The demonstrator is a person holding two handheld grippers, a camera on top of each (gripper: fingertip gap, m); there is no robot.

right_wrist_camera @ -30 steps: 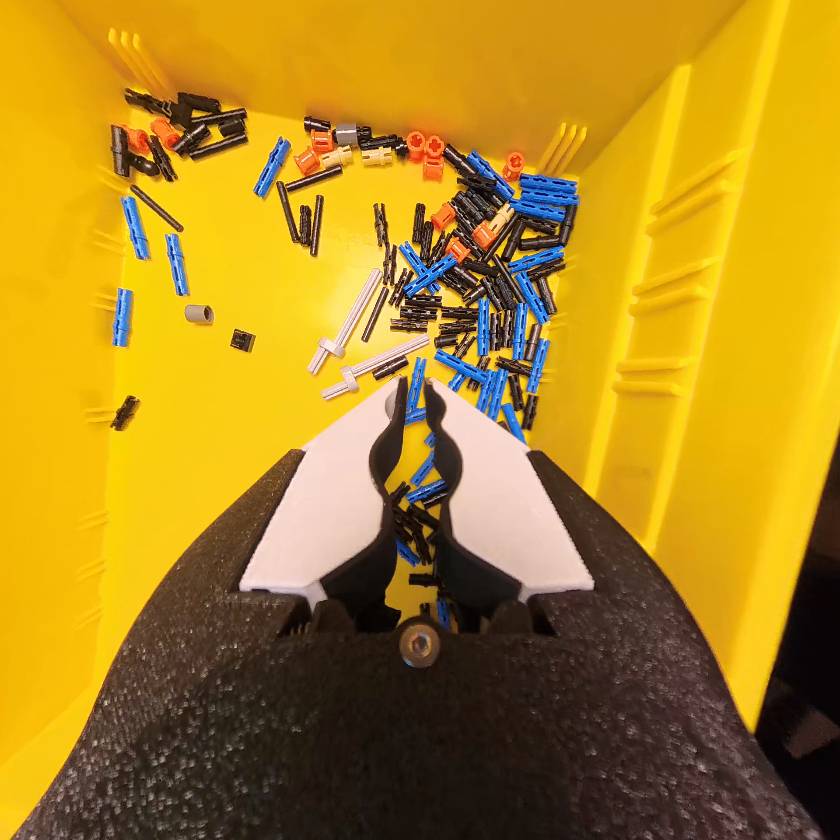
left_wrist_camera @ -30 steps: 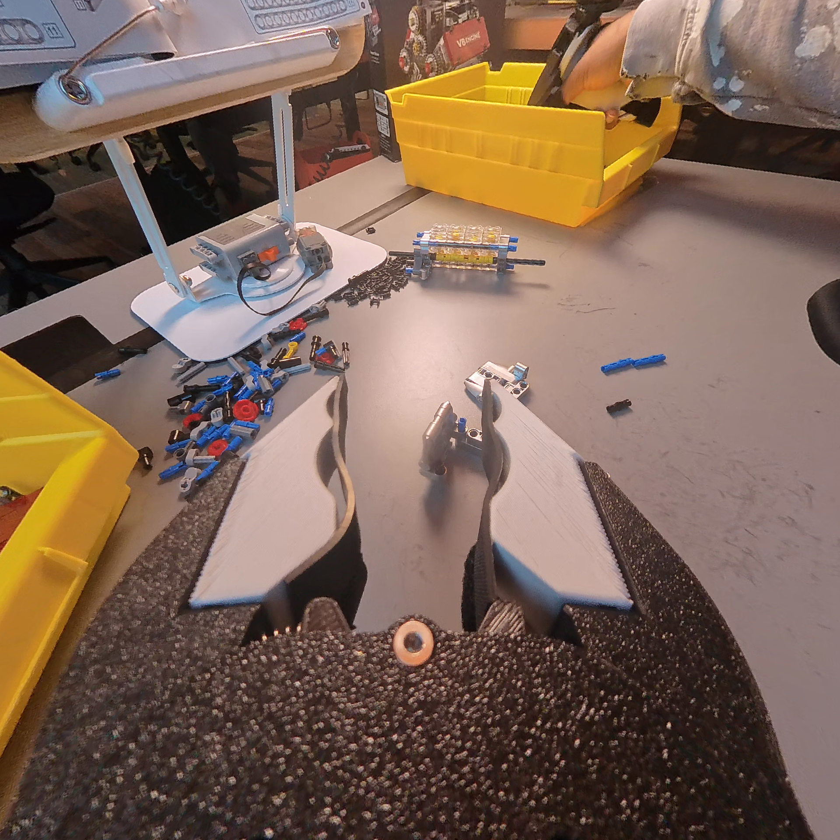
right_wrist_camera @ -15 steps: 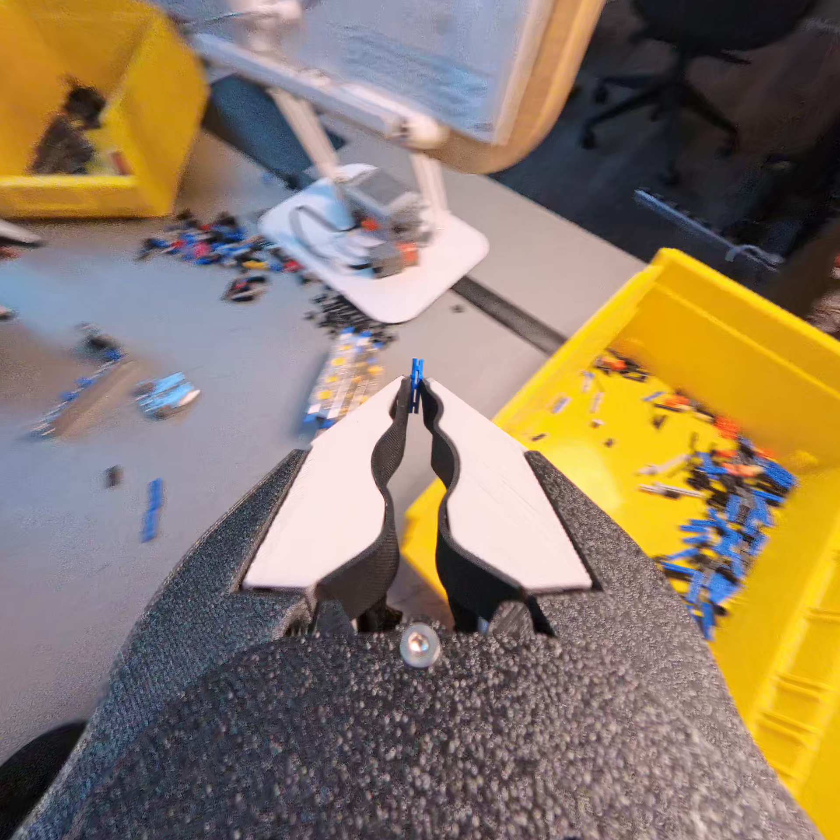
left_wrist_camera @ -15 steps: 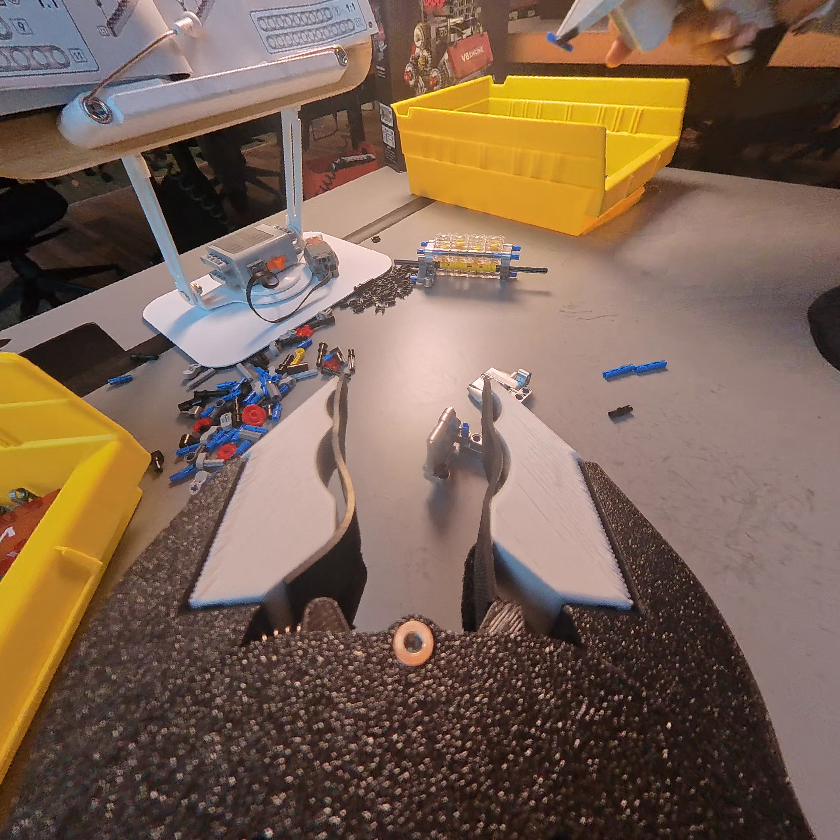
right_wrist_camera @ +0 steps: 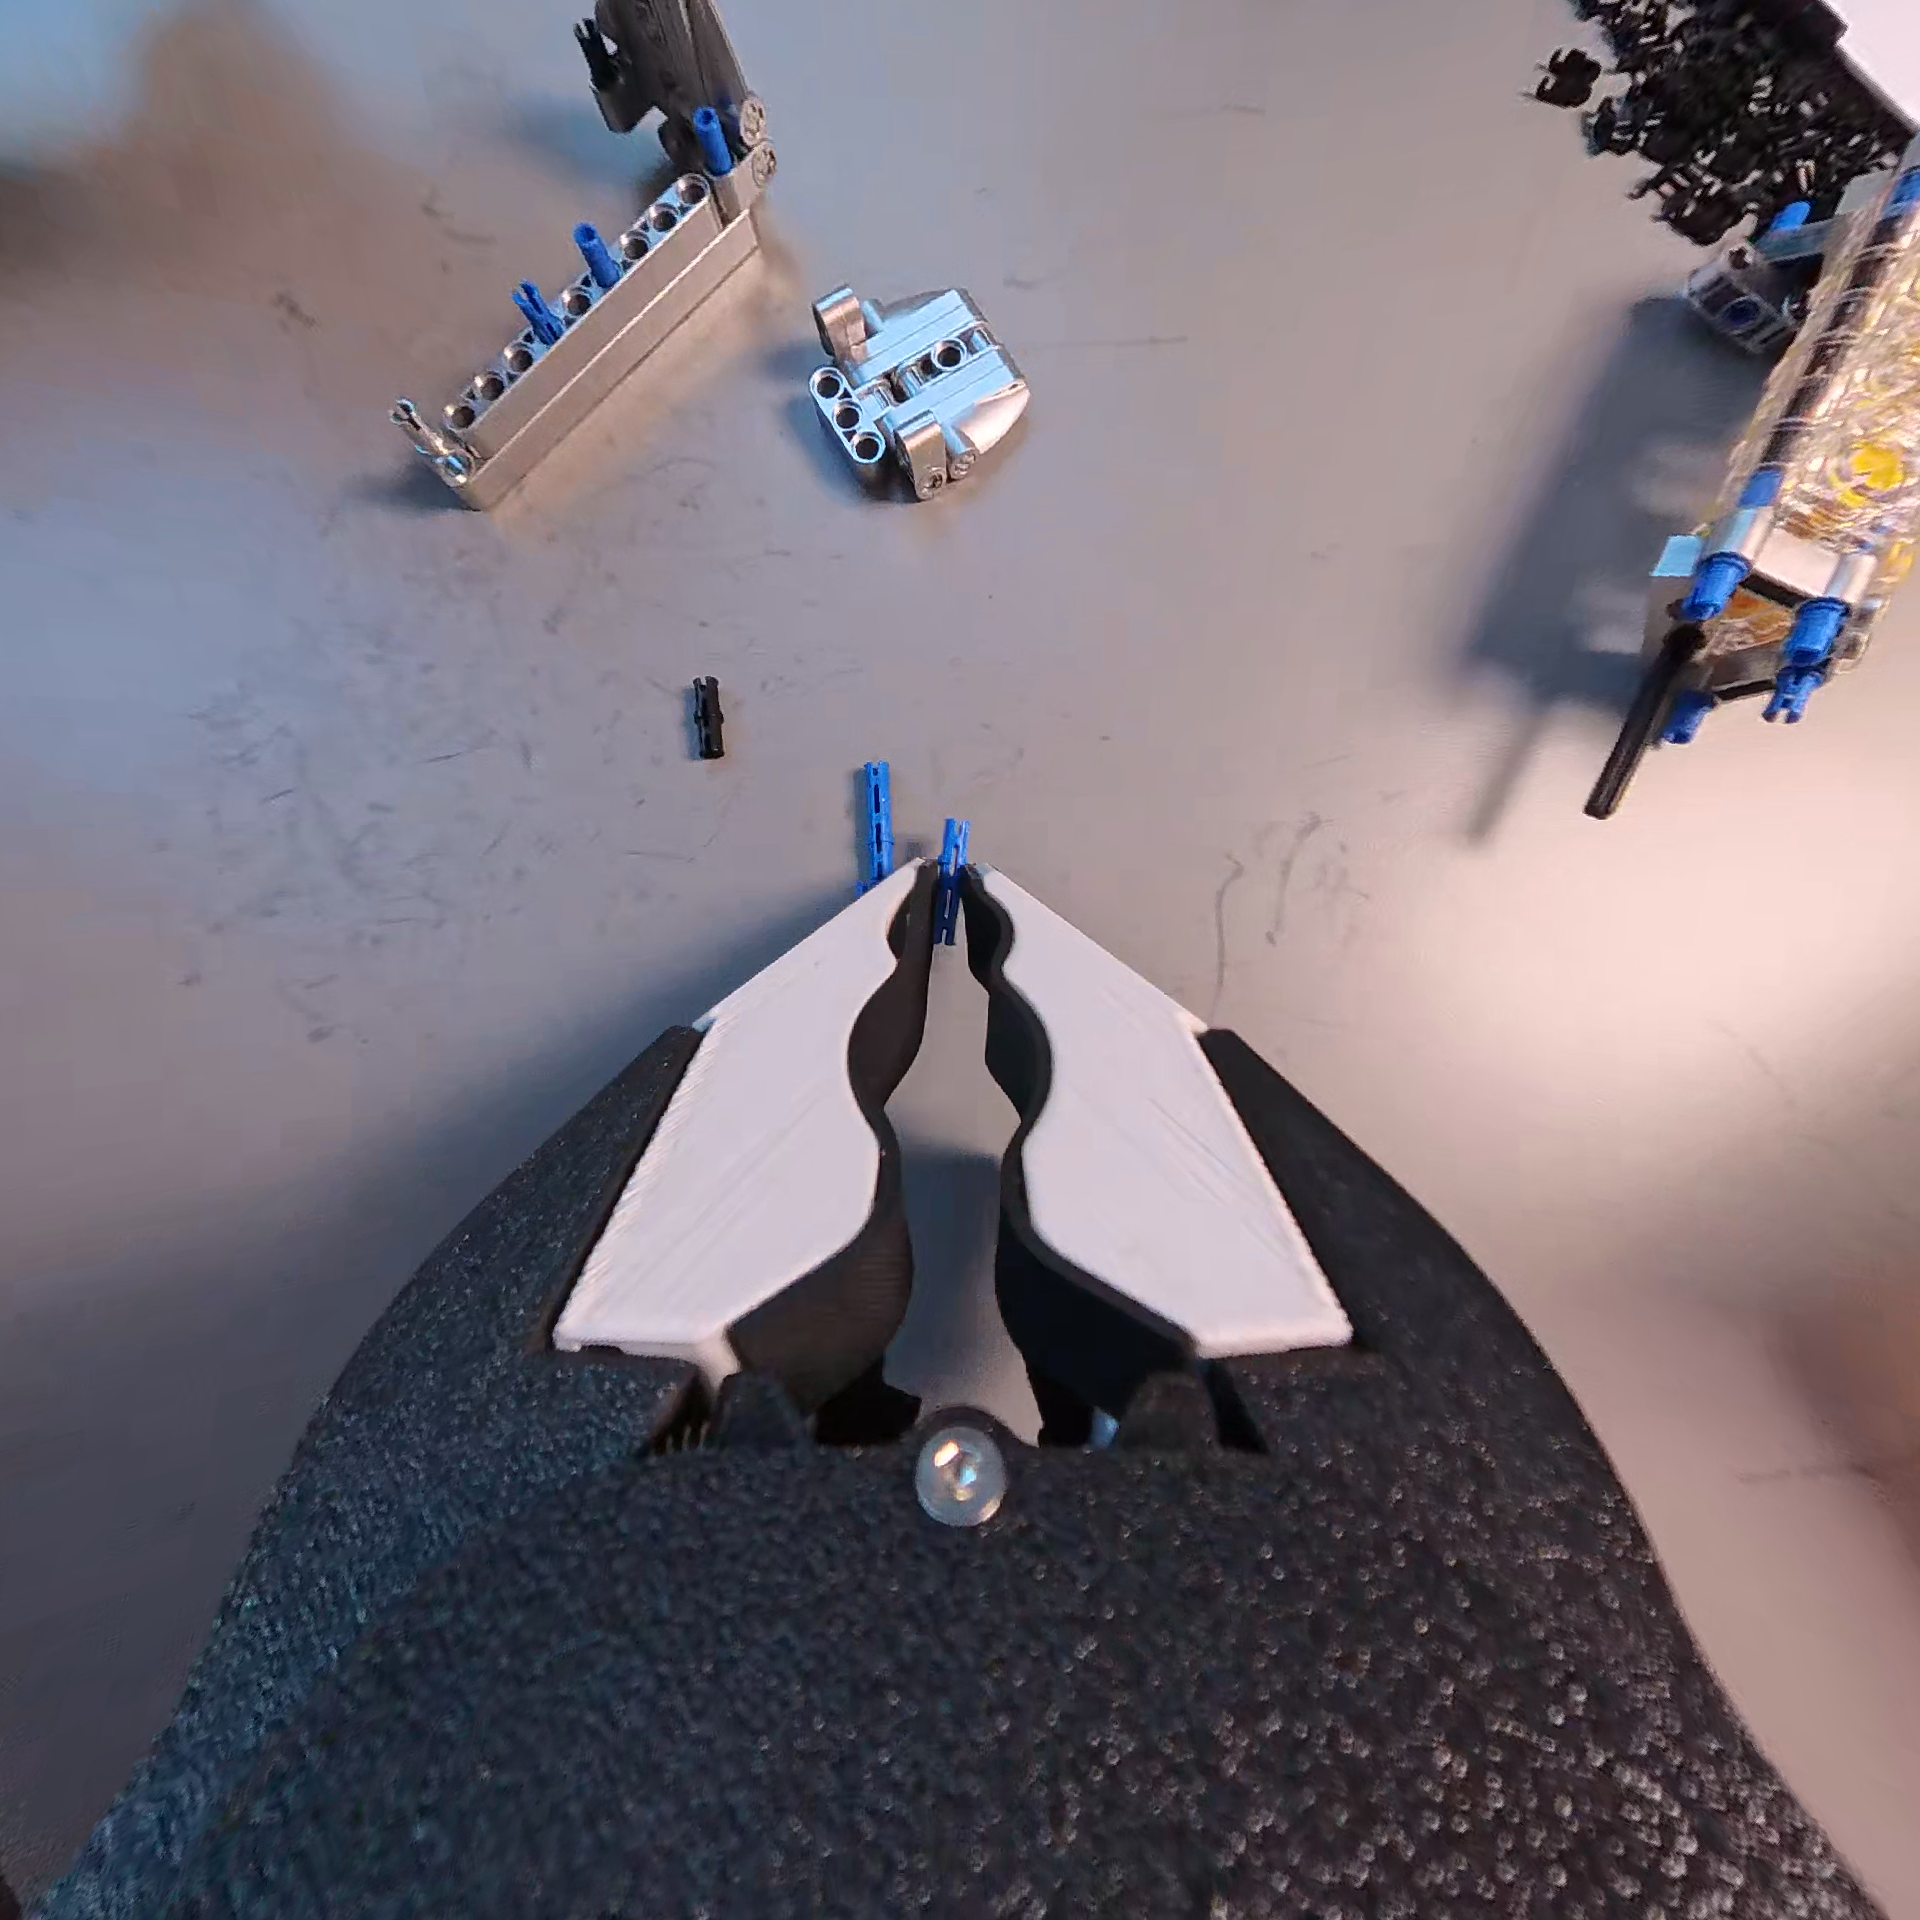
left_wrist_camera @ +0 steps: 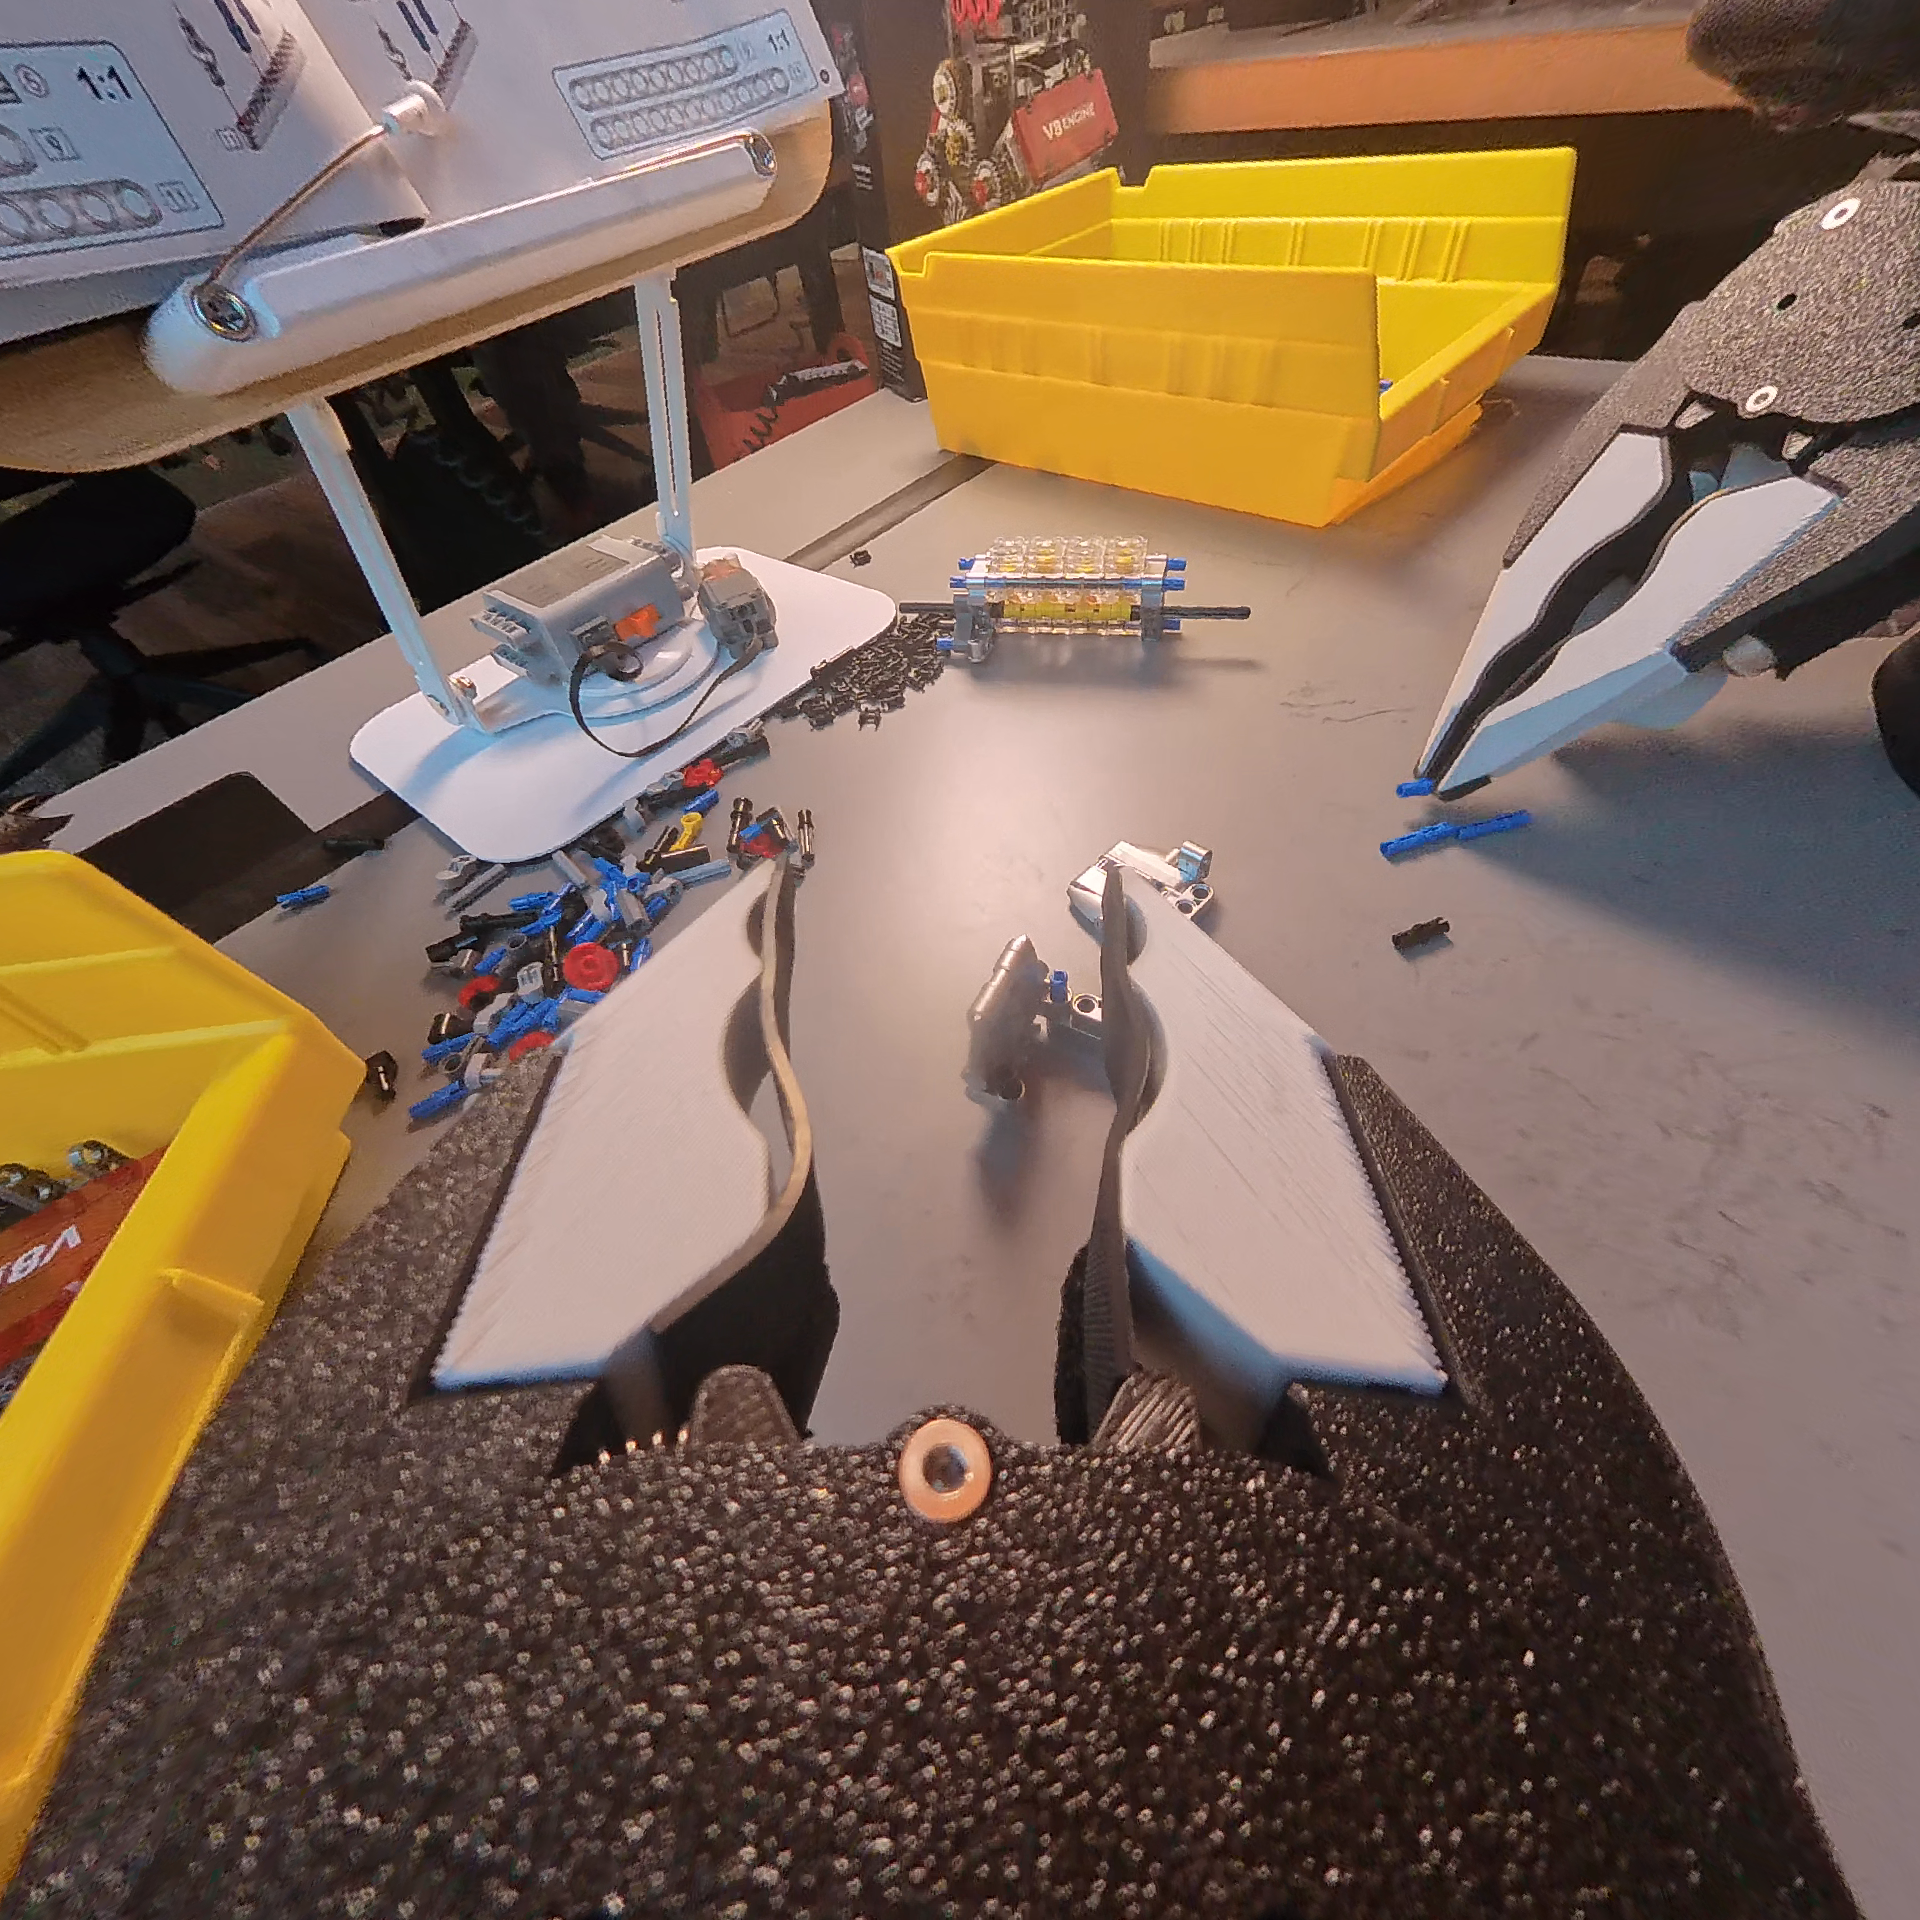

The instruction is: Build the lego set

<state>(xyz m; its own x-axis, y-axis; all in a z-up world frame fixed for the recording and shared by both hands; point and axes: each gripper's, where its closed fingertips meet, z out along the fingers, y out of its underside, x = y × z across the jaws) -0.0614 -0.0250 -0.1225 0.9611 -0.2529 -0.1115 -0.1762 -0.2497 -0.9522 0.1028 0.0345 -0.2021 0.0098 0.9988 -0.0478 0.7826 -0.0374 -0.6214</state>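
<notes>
The right gripper [right_wrist_camera: 948,868] hangs low over the grey desk [right_wrist_camera: 1299,582], its fingers pinched nearly closed on a small blue pin [right_wrist_camera: 948,883] that sticks out past the tips, just beside a pair of blue pins [right_wrist_camera: 876,821] lying on the desk and near a lone black pin [right_wrist_camera: 710,717]. The left gripper [left_wrist_camera: 940,894] has its fingers spread wide and holds nothing; a small grey sub-assembly [left_wrist_camera: 1013,1013] lies on the desk between them. By my reading, the build is partly done: a clear-block engine section [left_wrist_camera: 1070,592] stands finished, a grey beam with blue pins [right_wrist_camera: 592,353] and a curved grey piece [right_wrist_camera: 920,390] wait unjoined, and loose pins [left_wrist_camera: 561,935] lie scattered. There is printing on the instruction sheets [left_wrist_camera: 416,94] on the stand, on a dark box [left_wrist_camera: 997,114] behind the yellow bin [left_wrist_camera: 1143,343], and on a red packet [left_wrist_camera: 52,1247] in the nearer bin.
</notes>
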